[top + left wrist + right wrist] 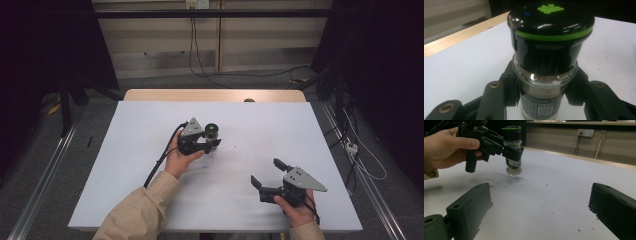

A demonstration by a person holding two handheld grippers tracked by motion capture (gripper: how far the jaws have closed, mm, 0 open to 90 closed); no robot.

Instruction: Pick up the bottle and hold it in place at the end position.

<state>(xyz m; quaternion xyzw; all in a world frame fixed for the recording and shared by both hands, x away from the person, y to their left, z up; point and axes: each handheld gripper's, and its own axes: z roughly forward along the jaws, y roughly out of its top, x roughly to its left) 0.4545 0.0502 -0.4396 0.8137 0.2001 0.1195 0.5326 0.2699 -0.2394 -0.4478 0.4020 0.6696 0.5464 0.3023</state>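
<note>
The left tool [212, 145] is closed on the glass body of the pepper grinder [212, 131], which stands upright just above the surface [130, 165]. The right tool [265, 175] is open and empty; the grinder lies at its 11 o'clock, well apart.

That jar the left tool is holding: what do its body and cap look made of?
The clear-bodied spice jar looks like glass or clear hard plastic: transparent, with bright glints on its shoulder and tan powder visible inside. Its glossy black cap with a green band looks like moulded plastic, given its smooth mirror-like highlights.
</note>
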